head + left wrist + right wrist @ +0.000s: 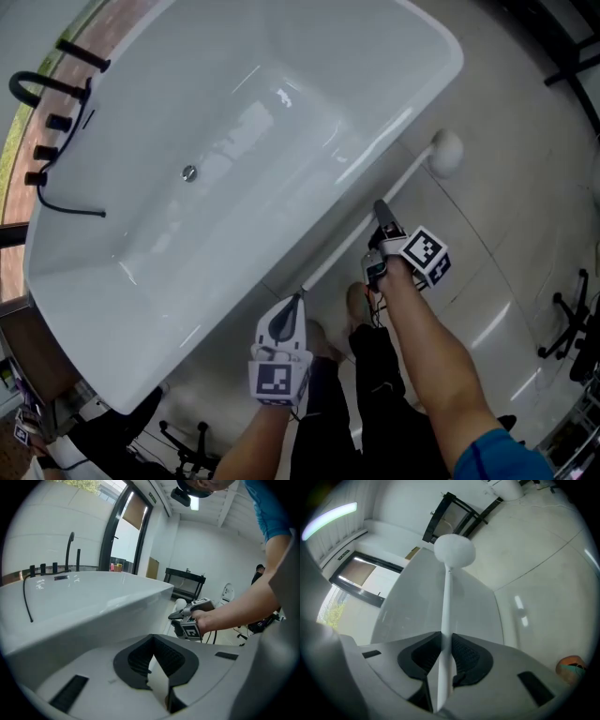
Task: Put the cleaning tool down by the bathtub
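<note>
No legible text or signs.

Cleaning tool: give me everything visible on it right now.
The cleaning tool is a long, thin white rod, plastic by its look, ending in a rounded white head. It runs alongside the bathtub, low over the pale floor; whether it touches either is unclear. The right gripper is shut on the rod's middle and the left gripper on its near end.

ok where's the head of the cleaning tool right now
Head view, upper right: the cleaning tool's round head is beside the outer wall of the bathtub, beyond the right gripper that clamps its handle.
</note>
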Tool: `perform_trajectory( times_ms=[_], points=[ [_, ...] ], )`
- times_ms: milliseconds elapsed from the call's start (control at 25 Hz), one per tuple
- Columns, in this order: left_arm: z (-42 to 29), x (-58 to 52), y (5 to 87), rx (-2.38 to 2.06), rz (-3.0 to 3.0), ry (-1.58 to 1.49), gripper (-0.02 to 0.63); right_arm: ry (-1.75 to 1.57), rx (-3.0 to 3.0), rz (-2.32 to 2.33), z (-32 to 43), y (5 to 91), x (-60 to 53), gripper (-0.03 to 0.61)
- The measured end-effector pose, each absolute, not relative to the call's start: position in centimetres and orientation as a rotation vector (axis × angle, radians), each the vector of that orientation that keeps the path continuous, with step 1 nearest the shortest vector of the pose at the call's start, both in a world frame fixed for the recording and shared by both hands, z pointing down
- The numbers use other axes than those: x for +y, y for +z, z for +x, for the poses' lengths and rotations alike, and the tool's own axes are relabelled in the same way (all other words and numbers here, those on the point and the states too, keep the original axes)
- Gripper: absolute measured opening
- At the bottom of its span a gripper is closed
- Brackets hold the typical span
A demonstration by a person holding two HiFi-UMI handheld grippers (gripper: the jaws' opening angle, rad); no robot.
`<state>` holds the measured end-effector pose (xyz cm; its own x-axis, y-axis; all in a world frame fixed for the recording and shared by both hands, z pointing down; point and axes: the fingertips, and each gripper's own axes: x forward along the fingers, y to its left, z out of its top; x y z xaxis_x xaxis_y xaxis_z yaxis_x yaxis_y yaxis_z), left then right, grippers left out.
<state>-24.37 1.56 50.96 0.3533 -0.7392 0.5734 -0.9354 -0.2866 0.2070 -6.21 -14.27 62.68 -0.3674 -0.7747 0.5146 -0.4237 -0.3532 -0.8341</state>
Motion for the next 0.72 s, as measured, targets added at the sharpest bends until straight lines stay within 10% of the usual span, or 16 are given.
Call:
perform_trajectory(
  times_ms=[720],
  points=[
    [-20.2,-0.8,67.8,-1.293,2.192,0.566,-0.004,-1.960,1.482,-1.601,-7.1,84.2,-17.5,0.098]
  ],
)
